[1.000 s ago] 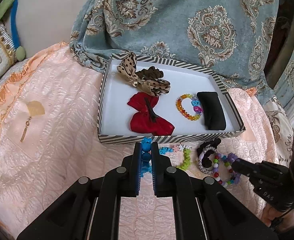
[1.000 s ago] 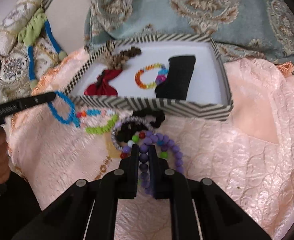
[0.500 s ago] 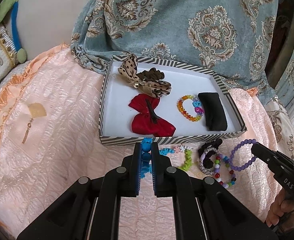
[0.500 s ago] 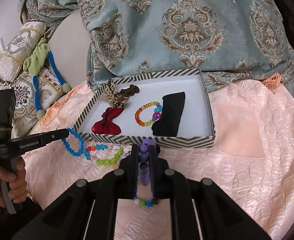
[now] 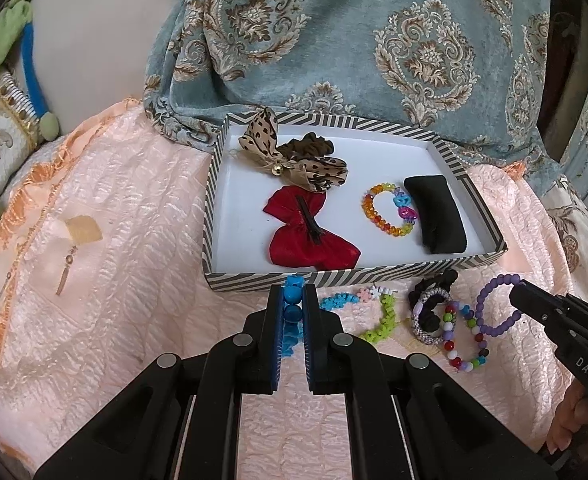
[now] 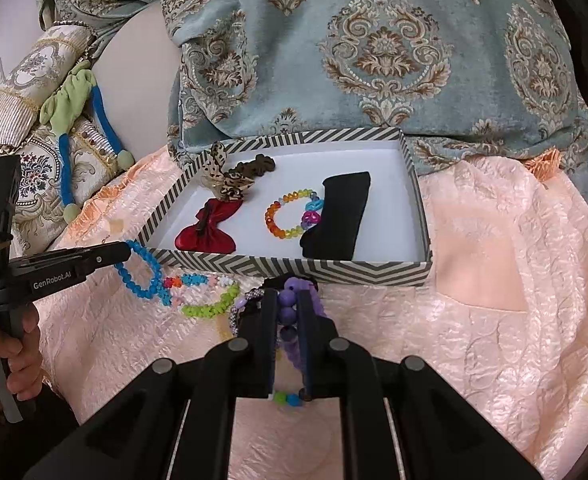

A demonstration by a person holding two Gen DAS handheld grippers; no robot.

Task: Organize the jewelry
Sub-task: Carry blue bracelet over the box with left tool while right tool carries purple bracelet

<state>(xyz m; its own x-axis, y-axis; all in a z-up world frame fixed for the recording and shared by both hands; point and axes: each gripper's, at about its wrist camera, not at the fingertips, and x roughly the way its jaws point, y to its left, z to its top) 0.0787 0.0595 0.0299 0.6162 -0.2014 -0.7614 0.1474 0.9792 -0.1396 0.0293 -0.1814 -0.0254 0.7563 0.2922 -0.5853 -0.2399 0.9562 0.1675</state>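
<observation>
Left wrist view: left gripper (image 5: 292,304) clamped on blue bead bracelet (image 5: 292,294), just short of striped box (image 5: 373,276) front wall. Risk: beads slip from pads, or bracelet catches the wall going in. Pose same as 1 s ago.

Right wrist view: right gripper (image 6: 286,312) pinches purple bead bracelet (image 6: 290,300), near box front edge; vs 1 s ago it's lifted off the bedspread (image 6: 493,320). Risk: dangling loop snags leftover bracelets.

left tool (image 5: 292,304) and right tool (image 6: 287,308), both clamped, angled downward just before the striped tray (image 5: 333,276), each hand-held.
</observation>
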